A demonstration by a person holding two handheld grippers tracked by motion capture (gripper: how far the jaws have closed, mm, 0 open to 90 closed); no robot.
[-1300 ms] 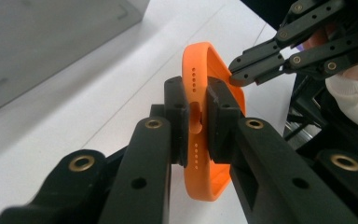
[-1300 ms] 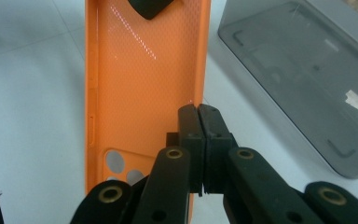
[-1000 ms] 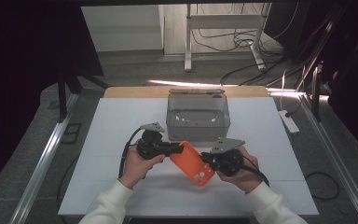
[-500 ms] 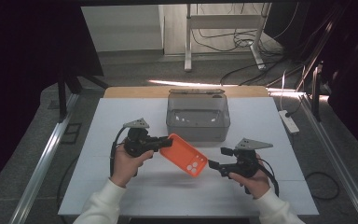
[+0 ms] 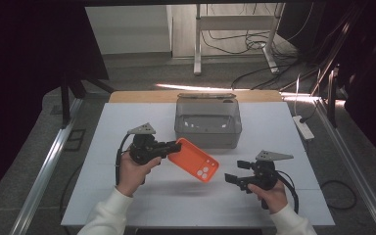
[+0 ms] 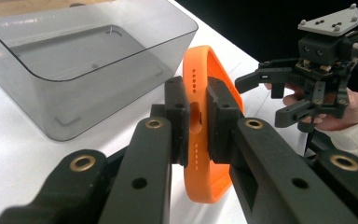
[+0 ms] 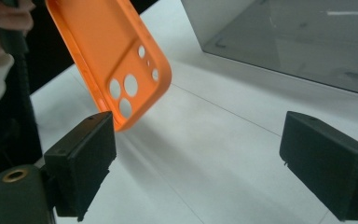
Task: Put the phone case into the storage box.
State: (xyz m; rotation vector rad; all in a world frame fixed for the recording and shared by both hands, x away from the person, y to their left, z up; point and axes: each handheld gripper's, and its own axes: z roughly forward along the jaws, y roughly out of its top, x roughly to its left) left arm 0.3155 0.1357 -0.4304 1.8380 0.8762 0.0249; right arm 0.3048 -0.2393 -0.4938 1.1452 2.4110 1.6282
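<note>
Orange phone case (image 5: 193, 159) is held off the tabletop (image 5: 127, 205) by the left claw (image 5: 175, 146), clamped on one short end w/ pads either side of the rim; seen edge-on in the left gripper view (image 6: 200, 135), where the case runs away from the jaws toward the right claw (image 6: 265, 91). Right claw (image 5: 231, 172) stands apart w/ nothing between the pads, jaws just been opening; it sits near the case's camera-cutout end, not touching.

Handling, as a guess: case looks light, thin-walled, prob. soft silicone or TPU, so it'll flex & droop if gripped at one end only; matte skin should give decent grip, not slippery; not fragile. Best hold is across a side wall or end rim, not the flat back, which would bow.

Shapes: rounded-corner shell, raised lip, cluster of round lens holes (image 7: 128, 91), row of small speaker holes along the end. Smoky translucent plastic bin (image 5: 208, 122) stands just behind, rigid, glossy, open-topped; tabletop white, smooth.
</note>
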